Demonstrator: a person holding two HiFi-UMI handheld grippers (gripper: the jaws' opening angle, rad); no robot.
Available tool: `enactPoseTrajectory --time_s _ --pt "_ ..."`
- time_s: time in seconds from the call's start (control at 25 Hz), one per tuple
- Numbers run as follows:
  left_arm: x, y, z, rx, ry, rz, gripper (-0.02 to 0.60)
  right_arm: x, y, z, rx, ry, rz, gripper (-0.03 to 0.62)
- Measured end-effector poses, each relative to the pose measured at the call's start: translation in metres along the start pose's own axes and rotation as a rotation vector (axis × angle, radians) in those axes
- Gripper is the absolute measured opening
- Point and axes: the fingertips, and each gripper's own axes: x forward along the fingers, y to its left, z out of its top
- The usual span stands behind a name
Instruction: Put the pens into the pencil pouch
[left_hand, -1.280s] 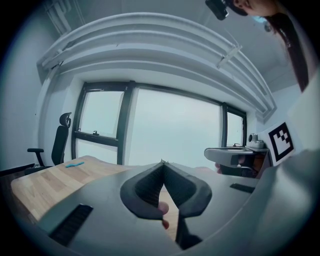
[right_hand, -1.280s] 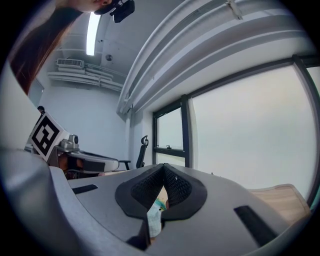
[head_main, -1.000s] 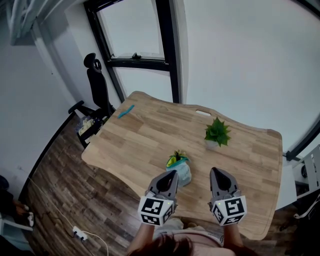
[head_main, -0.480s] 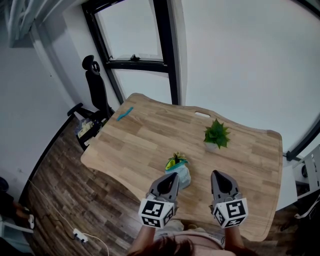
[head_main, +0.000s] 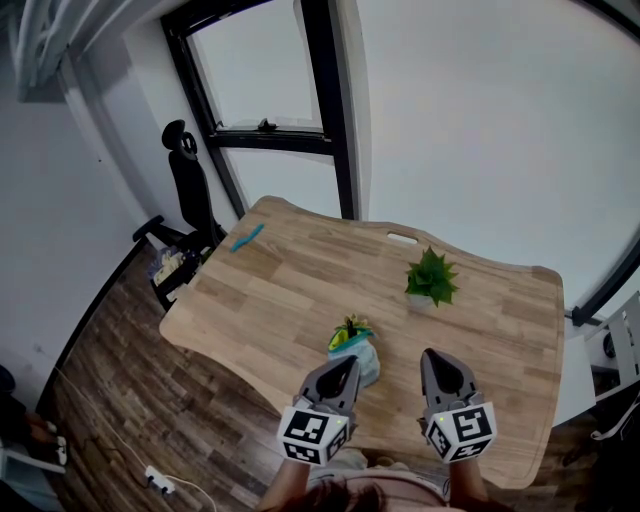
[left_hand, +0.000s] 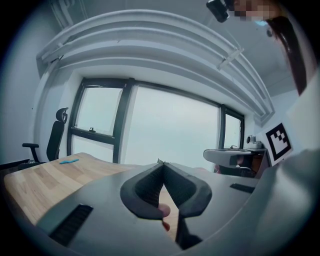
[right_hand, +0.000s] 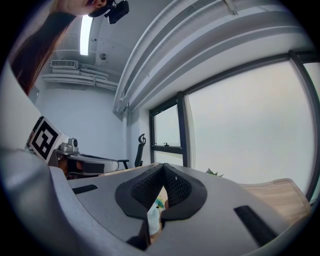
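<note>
place: office | signs — desk (head_main: 300, 280), office chair (head_main: 190, 190), big windows (head_main: 265, 90)

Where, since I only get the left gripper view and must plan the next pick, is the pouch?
Observer: In the head view the pouch stands on the desk, just ahead of the left gripper.
Operator: Anything in it already?
Observer: Yes, what look like pens stick out of its top.
Operator: Is the right gripper free?
Observer: Its own view shows the right gripper shut, with nothing held.
</note>
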Motion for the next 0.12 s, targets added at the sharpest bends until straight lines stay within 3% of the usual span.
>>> enactPoseTrajectory --time_s 0.12 --pt "0.0006 0.0009 -0.0004 -0.010 -0.001 -0.004 0.002 -0.0007 -0.0006 -0.0014 0.005 0.003 -0.003 0.000"
